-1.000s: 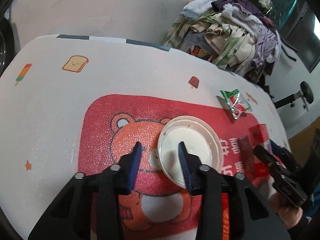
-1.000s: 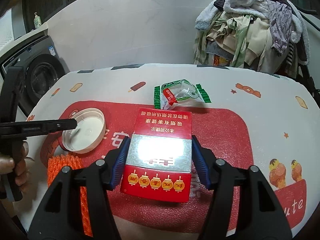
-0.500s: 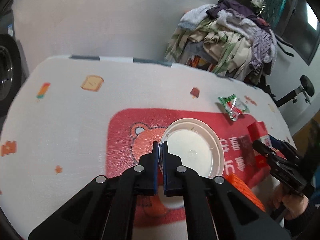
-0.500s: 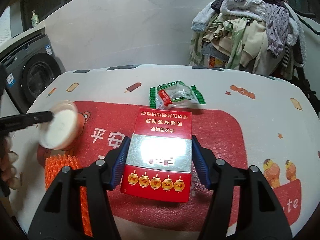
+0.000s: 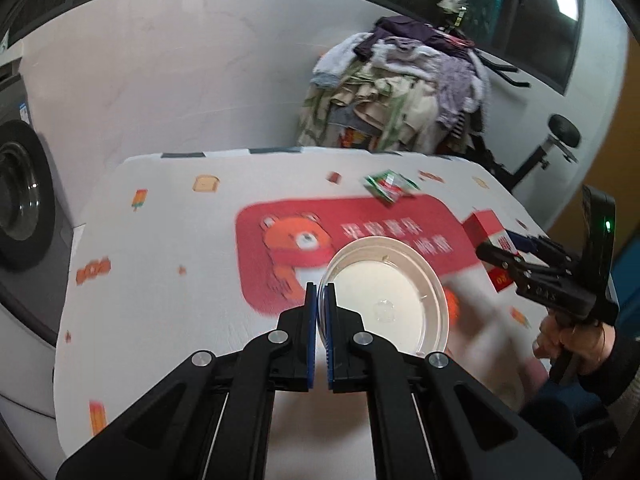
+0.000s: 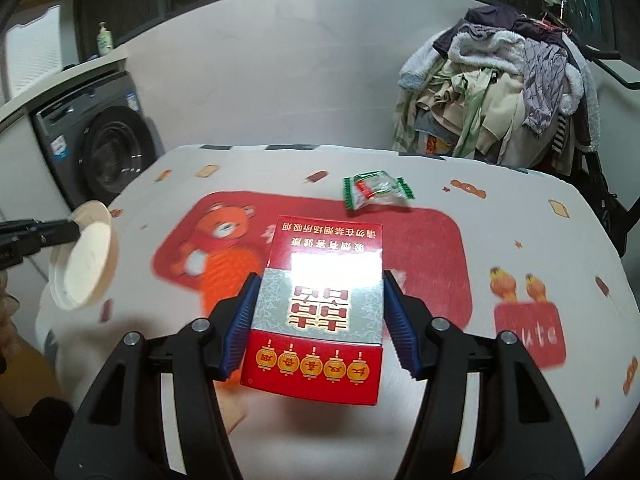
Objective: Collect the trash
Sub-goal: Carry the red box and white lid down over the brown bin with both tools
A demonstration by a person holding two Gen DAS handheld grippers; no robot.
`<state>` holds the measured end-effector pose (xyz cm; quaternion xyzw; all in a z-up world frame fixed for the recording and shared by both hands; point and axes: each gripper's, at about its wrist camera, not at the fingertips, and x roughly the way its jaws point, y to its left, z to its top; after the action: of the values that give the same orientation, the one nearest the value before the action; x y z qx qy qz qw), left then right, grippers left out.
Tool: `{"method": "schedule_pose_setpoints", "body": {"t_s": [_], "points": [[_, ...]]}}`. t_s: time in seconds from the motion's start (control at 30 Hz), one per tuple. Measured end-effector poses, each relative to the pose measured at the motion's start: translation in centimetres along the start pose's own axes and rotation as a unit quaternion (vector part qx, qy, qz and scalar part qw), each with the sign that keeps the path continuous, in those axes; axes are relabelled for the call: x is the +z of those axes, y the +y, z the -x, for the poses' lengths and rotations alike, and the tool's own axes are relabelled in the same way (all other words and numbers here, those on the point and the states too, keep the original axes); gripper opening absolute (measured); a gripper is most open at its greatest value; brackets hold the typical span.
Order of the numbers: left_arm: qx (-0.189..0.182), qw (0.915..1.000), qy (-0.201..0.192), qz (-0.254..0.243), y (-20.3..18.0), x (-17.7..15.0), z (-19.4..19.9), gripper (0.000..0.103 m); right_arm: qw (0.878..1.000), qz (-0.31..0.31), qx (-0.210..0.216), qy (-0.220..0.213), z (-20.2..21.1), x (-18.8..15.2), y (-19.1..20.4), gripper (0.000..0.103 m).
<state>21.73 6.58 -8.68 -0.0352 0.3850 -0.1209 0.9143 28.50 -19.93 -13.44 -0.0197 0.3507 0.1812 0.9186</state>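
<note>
Two items are now off the desk (image 6: pixel 520 216): a second ago the round white plastic lid (image 5: pixel 390 296) lay flat on the red bear-print mat (image 5: pixel 288 216) with the left gripper (image 5: pixel 320 300) open around its rim; now that gripper is clamped fully shut on the rim, lid lifted, lower centre of the left view. The right gripper (image 6: pixel 318 312), jaws about half open, pads pressing both sides of the red-and-silver cardboard cigarette box (image 6: pixel 320 300), holds it above the desk, centre of the right view. Judged: both pickups done, next is carrying them to a bin, none in view. The green-and-white crumpled plastic wrapper (image 6: pixel 376 190) still lies on the desk, upper centre, uncollected.
</note>
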Motion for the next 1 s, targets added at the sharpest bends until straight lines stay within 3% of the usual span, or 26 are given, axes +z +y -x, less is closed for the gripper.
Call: {"method": "schedule_pose_setpoints", "body": {"t_s": [0.33,0.63,1.0], "points": [[-0.029,0.9984,0.022,-0.044,-5.1,-8.6,5.4,0.004,1.0,0.001,0.026,-0.009,7.6,-5.3,4.0,0.06],[-0.044,0.9923,0.098,-0.062,-7.8,-17.5,5.1,0.004,0.999,-0.005,0.04,-0.002,11.5,-10.1,5.9,0.061],[-0.063,0.984,0.148,-0.076,-9.8,-21.4,3.9,0.004,0.999,-0.006,0.04,0.019,13.1,-13.8,6.0,0.061]]}}
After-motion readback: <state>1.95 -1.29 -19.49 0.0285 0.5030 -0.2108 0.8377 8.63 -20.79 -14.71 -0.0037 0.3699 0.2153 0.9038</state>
